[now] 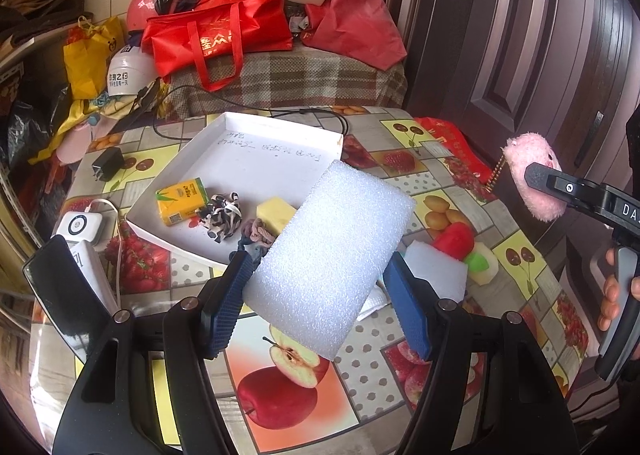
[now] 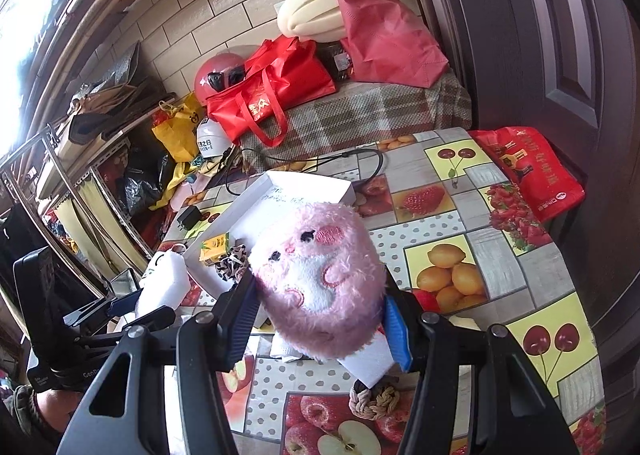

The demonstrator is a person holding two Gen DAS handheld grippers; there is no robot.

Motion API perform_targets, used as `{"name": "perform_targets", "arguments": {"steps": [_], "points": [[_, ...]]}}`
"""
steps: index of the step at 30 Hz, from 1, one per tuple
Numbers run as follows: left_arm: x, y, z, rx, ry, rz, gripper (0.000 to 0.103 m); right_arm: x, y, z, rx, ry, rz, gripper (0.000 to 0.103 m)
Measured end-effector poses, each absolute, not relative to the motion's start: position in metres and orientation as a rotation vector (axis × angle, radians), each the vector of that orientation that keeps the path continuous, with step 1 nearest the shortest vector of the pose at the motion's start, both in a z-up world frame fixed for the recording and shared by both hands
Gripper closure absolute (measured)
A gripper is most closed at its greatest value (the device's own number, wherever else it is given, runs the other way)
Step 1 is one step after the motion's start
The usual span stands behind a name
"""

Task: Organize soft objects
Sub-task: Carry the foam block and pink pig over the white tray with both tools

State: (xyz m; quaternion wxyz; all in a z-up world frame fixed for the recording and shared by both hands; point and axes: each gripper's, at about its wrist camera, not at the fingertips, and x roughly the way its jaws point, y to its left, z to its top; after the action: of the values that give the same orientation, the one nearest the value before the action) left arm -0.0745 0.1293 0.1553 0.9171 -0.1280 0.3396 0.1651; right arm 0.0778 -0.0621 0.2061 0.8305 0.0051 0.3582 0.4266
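Between the blue pads of the left gripper [image 1: 316, 287] sits a white foam block [image 1: 330, 255], tilted and raised off the fruit-print tablecloth [image 1: 516, 255], the fingers spread wide yet pressing its two sides. Just beyond those fingertips lies the white tray [image 1: 256, 159], holding a yellow tissue pack [image 1: 180, 201], a patterned scrunchie [image 1: 224, 213] and a yellow sponge [image 1: 274, 213]. The right gripper [image 2: 320, 315] clamps a pink plush toy [image 2: 324, 279] between its pads, held above the table.
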Motion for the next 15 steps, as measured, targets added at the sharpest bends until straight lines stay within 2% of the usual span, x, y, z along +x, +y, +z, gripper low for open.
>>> {"name": "perform_targets", "arguments": {"steps": [15], "points": [[-0.078, 0.156, 0.152, -0.308, 0.69, 0.382, 0.035, 0.076, -0.033, 0.209, -0.032, 0.761, 0.945, 0.047]]}}
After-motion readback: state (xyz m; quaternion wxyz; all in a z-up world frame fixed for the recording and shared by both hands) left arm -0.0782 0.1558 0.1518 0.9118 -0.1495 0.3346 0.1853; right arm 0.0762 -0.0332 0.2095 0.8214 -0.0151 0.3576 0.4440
